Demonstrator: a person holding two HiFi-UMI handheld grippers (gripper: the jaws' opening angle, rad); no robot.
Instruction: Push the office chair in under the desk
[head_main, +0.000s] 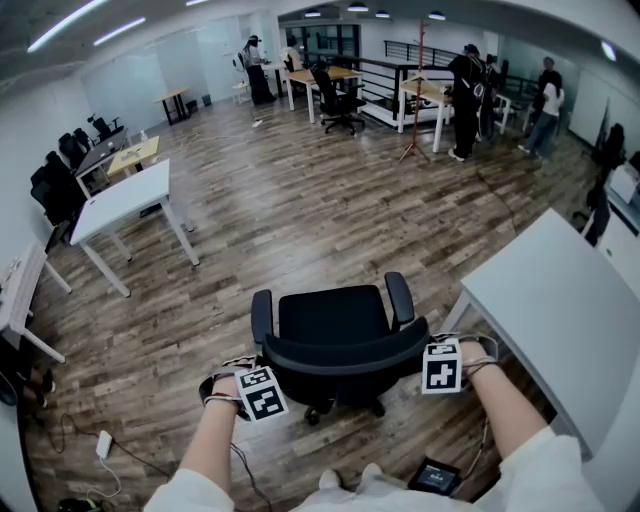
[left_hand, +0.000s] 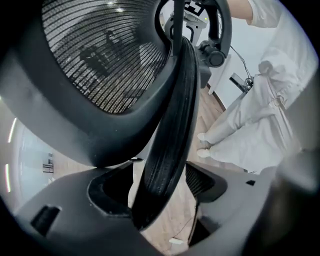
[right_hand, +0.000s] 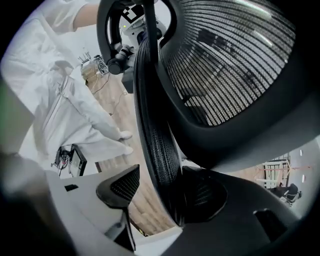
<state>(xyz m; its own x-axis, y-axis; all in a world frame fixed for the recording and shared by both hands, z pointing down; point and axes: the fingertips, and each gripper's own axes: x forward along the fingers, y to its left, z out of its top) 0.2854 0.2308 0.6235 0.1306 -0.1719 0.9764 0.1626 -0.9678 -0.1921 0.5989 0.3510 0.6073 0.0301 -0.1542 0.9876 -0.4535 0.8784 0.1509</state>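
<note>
A black mesh office chair (head_main: 335, 330) stands on the wood floor right in front of me, its seat facing away. The white desk (head_main: 560, 300) lies to its right, with the chair outside it. My left gripper (head_main: 268, 365) is at the left end of the backrest top and my right gripper (head_main: 432, 348) at the right end. In the left gripper view the backrest rim (left_hand: 170, 125) runs between the jaws of the left gripper (left_hand: 160, 185), against one jaw, with floor showing before the other pad (left_hand: 200, 180). The right gripper (right_hand: 160, 190) straddles the rim (right_hand: 155, 135) the same way.
Other white desks (head_main: 125, 200) and dark chairs (head_main: 55, 185) stand at the left. Far back are another office chair (head_main: 335, 100), a coat stand (head_main: 415, 90) and standing people (head_main: 465, 85). A cable with an adapter (head_main: 103, 443) and a small device (head_main: 437, 475) lie near my feet.
</note>
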